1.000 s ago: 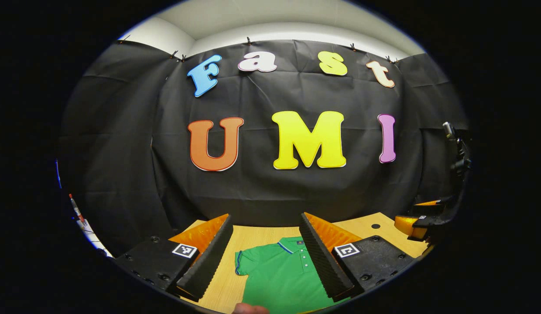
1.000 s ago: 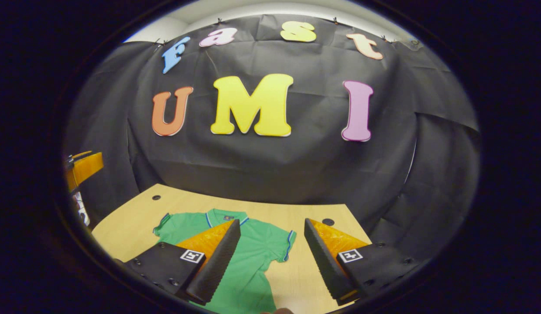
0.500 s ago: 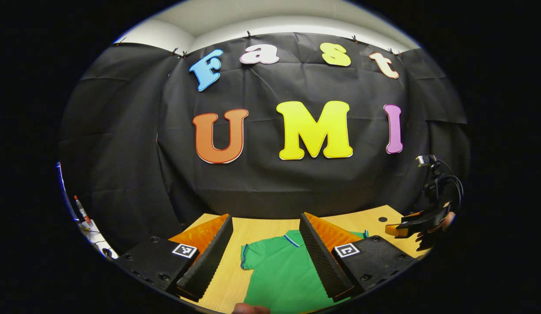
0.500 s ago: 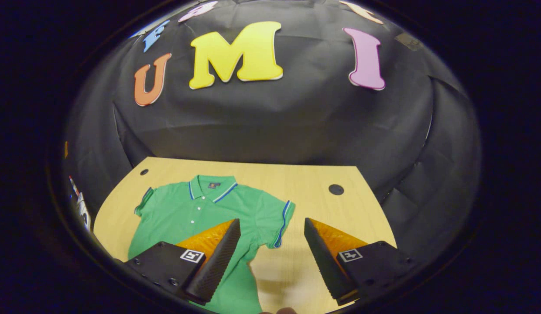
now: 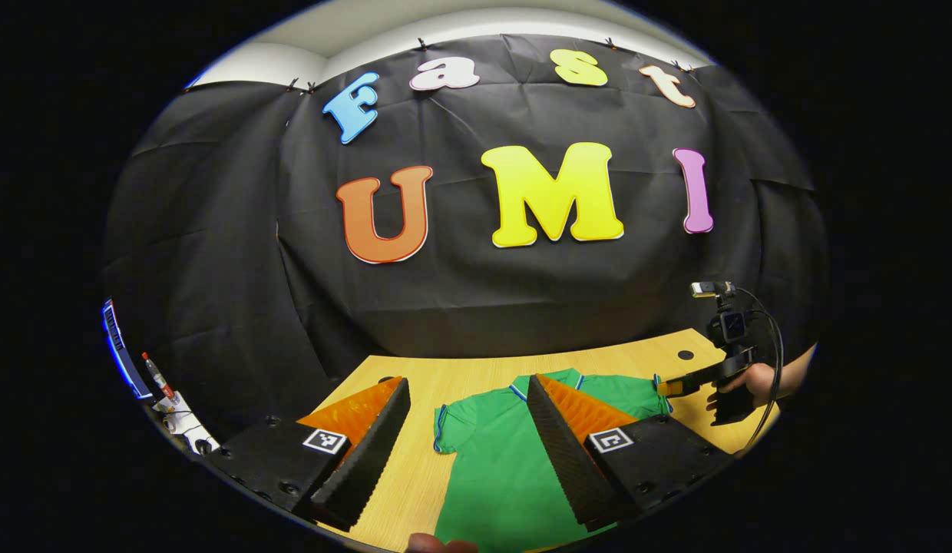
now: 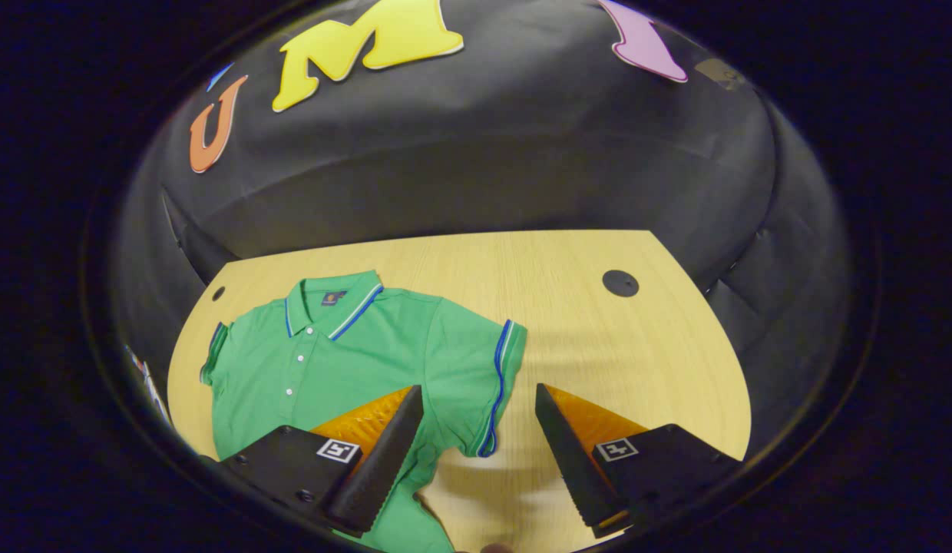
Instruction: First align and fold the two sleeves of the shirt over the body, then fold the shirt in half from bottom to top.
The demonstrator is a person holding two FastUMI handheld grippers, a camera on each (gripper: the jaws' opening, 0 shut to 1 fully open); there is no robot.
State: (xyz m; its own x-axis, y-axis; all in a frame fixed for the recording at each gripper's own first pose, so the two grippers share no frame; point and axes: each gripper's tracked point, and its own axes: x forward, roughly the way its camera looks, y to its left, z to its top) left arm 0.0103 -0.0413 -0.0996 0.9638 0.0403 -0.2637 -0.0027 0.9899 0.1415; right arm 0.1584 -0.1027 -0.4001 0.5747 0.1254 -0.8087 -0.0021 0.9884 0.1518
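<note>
Since a second ago you have tipped both tools down toward the table [image 6: 599, 253]. In the left gripper view, your left gripper [image 5: 467, 438] is spread wide, the green shirt [image 5: 507, 468] flat just ahead between its fingers. In the right gripper view, your right gripper [image 6: 480, 449] gapes too, with the right sleeve [image 6: 491, 384] just ahead. Light, limp cloth: pinch the striped cuff.
</note>
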